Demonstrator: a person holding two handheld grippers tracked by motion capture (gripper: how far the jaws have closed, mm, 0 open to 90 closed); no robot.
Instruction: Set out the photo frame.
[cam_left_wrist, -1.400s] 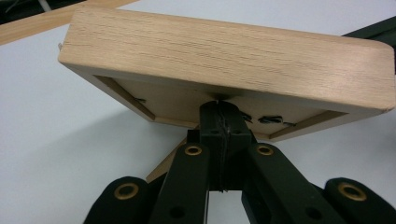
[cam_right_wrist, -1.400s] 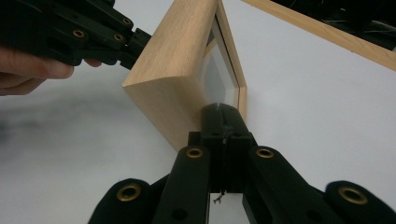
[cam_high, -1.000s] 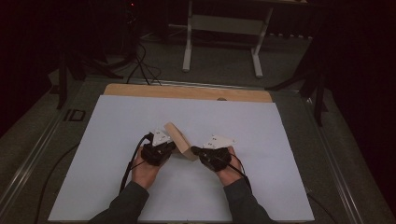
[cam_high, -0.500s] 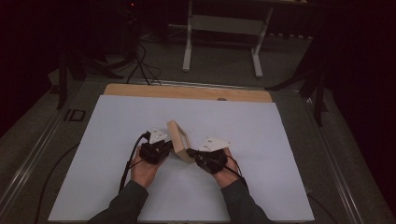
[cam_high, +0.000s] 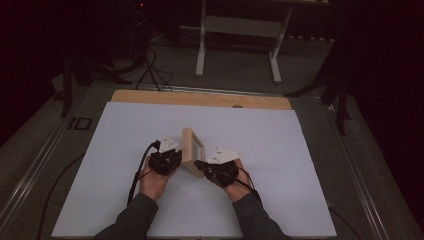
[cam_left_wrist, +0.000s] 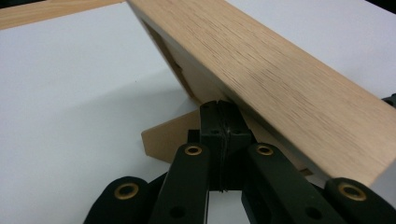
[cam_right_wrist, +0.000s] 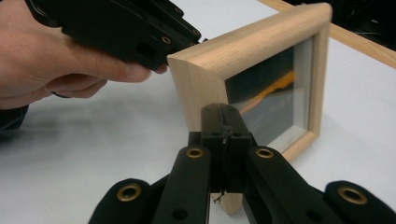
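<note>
The wooden picture frame (cam_high: 192, 151) stands mid-counter (cam_high: 300, 150), tilted on its rear prop, between the left tool (cam_left_wrist: 219, 116) and right tool (cam_right_wrist: 223, 122), both with jaws pressed together against it; steady it evenly to avoid tipping.

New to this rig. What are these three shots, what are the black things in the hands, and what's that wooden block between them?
No robot arm here: a person holds a hand-operated two-jaw tool in each hand. The high view looks down on a white sheet covering the table. The left gripper and right gripper meet at a wooden picture frame standing on the sheet.

The other two shots come from cameras riding on the tools, looking along their black jaws. In the left gripper view the jaws are closed at the frame's back, where a wooden prop leg sticks out; what they pinch is hidden. In the right gripper view the jaws are closed at the frame's near corner, glass front facing right.
</note>
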